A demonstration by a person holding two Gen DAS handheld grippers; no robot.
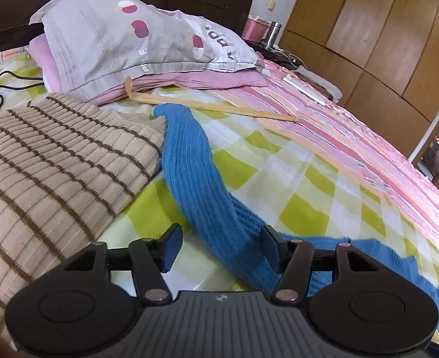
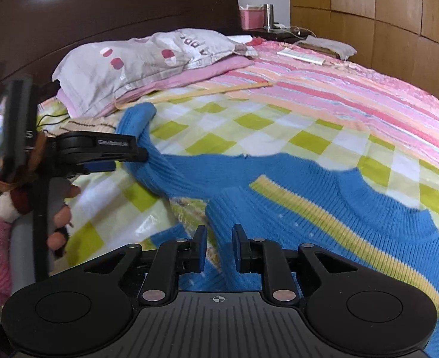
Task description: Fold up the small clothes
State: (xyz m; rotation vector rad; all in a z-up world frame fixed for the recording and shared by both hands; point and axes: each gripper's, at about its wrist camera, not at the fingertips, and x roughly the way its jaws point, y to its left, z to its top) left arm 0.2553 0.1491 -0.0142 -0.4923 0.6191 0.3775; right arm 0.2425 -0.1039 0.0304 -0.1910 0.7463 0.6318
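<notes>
Two grippers work the soft blue ribbed-knit sweater point(image 2: 323, 208) at lower centre: left gripper point(image 1: 219, 246) spread astride its floppy sleeve point(image 1: 189, 161), right gripper point(image 2: 218, 249) narrowly parted over a fold; grab the cuff.

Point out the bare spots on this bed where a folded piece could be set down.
Most open: the checked sheet between the blue sweater and the pink striped blanket. A smaller patch lies between the blue sleeve and the left gripper. Crowded: the striped beige garment, the pillows at the headboard, and the wooden stick.
</notes>
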